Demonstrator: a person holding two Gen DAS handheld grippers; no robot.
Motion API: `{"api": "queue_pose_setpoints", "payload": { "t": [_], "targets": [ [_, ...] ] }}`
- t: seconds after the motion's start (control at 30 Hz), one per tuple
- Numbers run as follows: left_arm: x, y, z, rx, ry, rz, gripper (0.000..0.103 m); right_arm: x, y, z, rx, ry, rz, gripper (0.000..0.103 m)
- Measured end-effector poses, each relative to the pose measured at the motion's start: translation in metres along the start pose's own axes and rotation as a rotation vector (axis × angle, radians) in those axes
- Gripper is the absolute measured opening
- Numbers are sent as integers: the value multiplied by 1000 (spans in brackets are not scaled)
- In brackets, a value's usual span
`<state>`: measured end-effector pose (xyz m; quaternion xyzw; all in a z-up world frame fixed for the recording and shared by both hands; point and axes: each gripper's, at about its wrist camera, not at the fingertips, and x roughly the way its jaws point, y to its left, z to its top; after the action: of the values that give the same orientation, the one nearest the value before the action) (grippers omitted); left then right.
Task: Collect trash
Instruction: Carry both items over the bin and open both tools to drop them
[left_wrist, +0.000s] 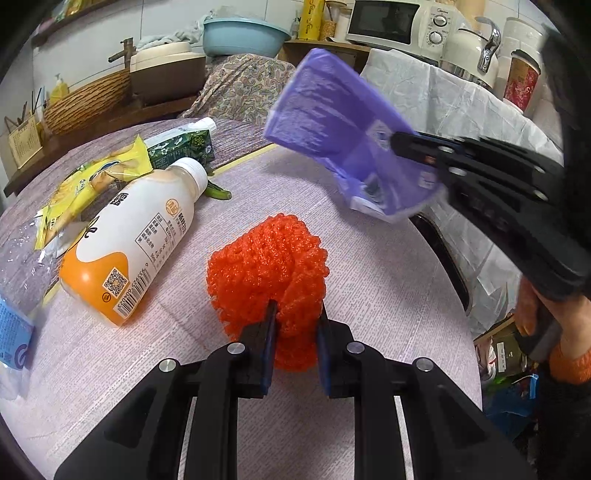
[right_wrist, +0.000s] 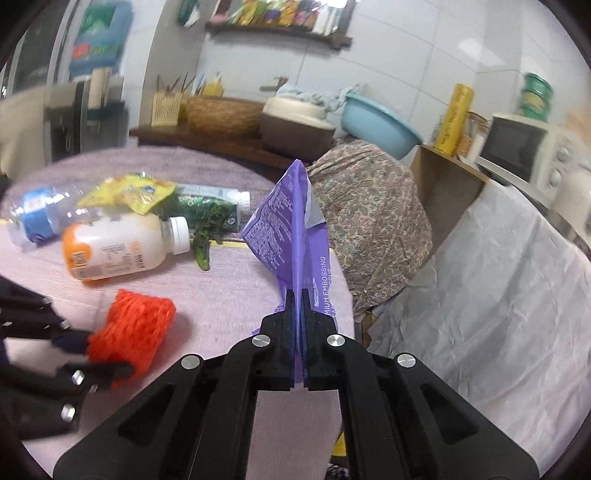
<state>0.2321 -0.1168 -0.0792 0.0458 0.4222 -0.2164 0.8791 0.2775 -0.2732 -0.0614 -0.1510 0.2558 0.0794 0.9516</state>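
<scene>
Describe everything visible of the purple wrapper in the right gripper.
The purple wrapper is a thin, glossy plastic tissue pack, flattened and creased, printed with small white text and a barcode patch; the words "embossing" and "tissue" can be partly read. It looks empty. The right gripper is shut on its lower end, so it stands up and away from the fingers, lifted clear of the table. In the left wrist view it hangs above the table's far edge, blurred. Nothing else touches it.

Left tongs (left_wrist: 295, 314) clamp the orange mesh (left_wrist: 269, 266) on the tabletop (left_wrist: 369, 277); right tongs (right_wrist: 299, 295), above the tabletop, pinch the purple wrapper (right_wrist: 288, 221).
</scene>
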Motion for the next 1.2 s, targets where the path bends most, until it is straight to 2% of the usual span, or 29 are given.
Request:
{"api": "queue_pose_setpoints", "payload": {
  "t": [0.23, 0.37, 0.5, 0.67, 0.83, 1.07, 1.13, 1.2],
  "targets": [
    [-8, -13, 3, 29, -13, -24, 19, -48, -23, -35, 110, -34, -18, 3],
    [-9, -31, 13, 56, -18, -55, 19, -65, -42, -57, 145, -40, -81, 3],
    [-5, -55, 24, 97, -27, -72, 19, -66, -75, -83, 226, -4, -141, 3],
    [6, -84, 40, 129, -14, -125, 19, -43, -112, -119, 318, 82, -197, 3],
    [12, -113, 49, 175, -21, -146, 19, -10, -128, -154, 363, 173, -221, 3],
    [32, -142, 62, 187, 34, -192, 19, 44, -147, -196, 463, 270, -194, 4],
    [39, -150, 64, 204, 42, -185, 19, 55, -146, -204, 446, 292, -221, 6],
    [46, -160, 66, 234, 48, -173, 19, 63, -145, -211, 434, 318, -234, 18]
  ]
}}
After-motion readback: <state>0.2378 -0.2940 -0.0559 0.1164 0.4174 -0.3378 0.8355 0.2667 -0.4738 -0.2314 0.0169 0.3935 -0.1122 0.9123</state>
